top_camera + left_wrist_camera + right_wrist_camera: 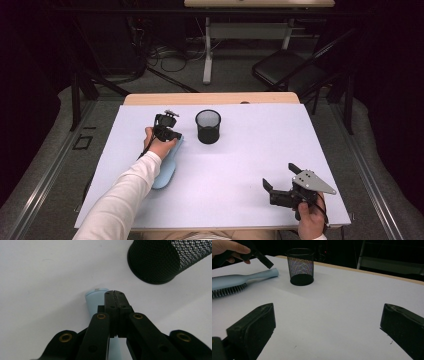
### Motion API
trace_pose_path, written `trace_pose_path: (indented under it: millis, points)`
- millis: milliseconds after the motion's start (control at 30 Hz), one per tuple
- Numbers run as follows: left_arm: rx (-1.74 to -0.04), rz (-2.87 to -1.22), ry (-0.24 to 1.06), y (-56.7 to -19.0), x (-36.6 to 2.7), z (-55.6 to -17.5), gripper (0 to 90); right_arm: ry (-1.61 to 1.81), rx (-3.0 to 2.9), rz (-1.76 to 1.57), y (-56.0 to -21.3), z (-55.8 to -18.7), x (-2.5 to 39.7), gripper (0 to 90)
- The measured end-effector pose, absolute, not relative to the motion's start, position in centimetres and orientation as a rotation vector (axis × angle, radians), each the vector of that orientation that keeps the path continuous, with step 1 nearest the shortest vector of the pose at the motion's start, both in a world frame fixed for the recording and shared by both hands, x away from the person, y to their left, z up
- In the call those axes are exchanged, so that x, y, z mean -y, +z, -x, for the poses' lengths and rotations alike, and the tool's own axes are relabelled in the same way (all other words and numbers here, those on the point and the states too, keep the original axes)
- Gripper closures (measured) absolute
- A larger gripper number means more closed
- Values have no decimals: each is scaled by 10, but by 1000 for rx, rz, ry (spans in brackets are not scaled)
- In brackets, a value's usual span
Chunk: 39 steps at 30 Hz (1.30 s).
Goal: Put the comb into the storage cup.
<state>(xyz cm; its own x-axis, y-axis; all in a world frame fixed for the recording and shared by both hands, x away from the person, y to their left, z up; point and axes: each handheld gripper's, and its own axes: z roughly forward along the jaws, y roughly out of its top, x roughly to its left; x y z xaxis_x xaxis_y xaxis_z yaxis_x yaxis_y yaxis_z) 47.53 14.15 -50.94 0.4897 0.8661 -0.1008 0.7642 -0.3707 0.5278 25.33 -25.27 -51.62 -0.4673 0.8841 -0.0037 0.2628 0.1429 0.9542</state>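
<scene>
**Left claw over brush handle, right claw idle**

High view: light blue plastic hairbrush point(167, 167) lies on white surface point(240, 165), left claw point(169, 131) above its handle end, beside black mesh cup point(208, 126). Right claw point(280, 186) well apart, spread.

Left gripper view: jaws pressed together, handle tip point(94, 300) just beneath; contact unclear.

Right gripper view: jaws wide apart, brush far left.

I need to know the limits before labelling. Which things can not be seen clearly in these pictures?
- Hairbrush: in the high view, the forearm and left claw cover its handle.
- In the left gripper view, the shut jaws hide whether they touch the handle.
- Mesh cup: top cut off there.
- Brush head: cut off at the right gripper view's left edge.
</scene>
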Motion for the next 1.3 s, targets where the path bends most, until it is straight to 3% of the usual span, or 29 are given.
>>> trace_pose_path:
  millis: [700, 1300]
  points:
    - [-1333, -2296, 240, -524, -128, -477, 900, 1339, -1834, -1097, -516, -253, 253, 0]
    - [-1448, -2283, 280, -521, -152, -486, 900, 1335, -1840, -1094, -517, -253, 253, 0]
